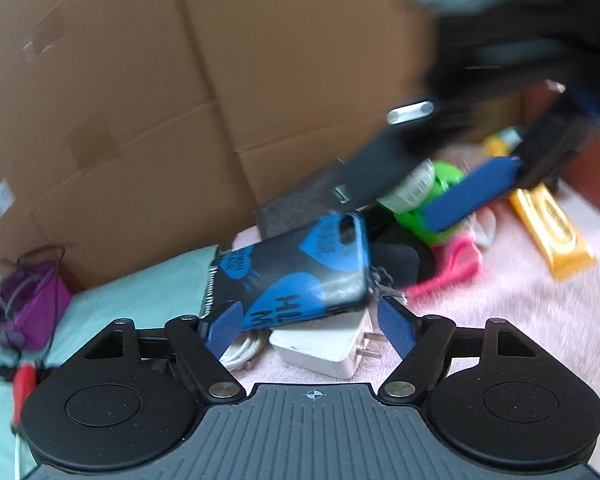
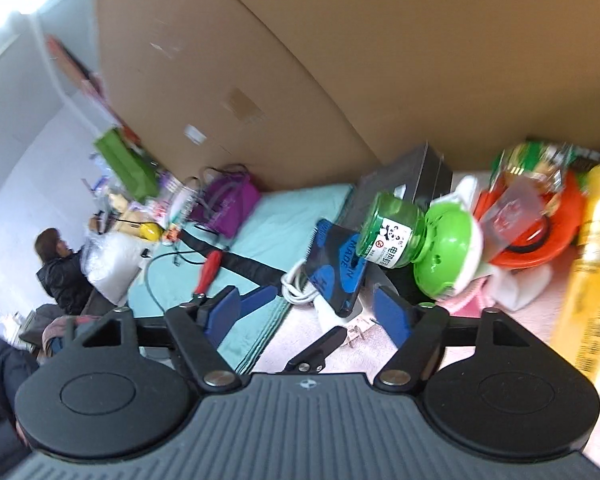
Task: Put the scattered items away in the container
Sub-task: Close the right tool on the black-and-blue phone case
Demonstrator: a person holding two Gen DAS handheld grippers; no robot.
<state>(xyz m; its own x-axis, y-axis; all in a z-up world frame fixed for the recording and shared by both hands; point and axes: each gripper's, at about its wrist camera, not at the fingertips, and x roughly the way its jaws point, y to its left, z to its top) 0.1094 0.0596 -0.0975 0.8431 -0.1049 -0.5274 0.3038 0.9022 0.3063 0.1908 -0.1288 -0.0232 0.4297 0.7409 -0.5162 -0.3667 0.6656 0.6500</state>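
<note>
A black-and-blue phone case [image 1: 300, 272] lies tilted on a white charger [image 1: 324, 344] with its white cable [image 1: 240, 352]. My left gripper [image 1: 310, 320] is open, its blue fingers on either side of the case's near end. My right gripper [image 2: 306, 312] is open and empty; it shows blurred at the upper right of the left wrist view [image 1: 472, 192]. A green bottle [image 2: 420, 240] lies on its side just beyond it. The case shows in the right wrist view [image 2: 336, 268] too.
A cardboard box wall [image 1: 140, 100] stands behind. A dark box [image 2: 400, 184], pink comb [image 1: 448, 268], yellow packet [image 1: 552, 228], orange plate [image 2: 540, 236] and yellow bottle [image 2: 592, 272] lie on the pink cloth [image 1: 500, 320]. Teal cloth [image 2: 240, 248], purple bag [image 2: 224, 204] and red tool [image 2: 208, 272] lie left.
</note>
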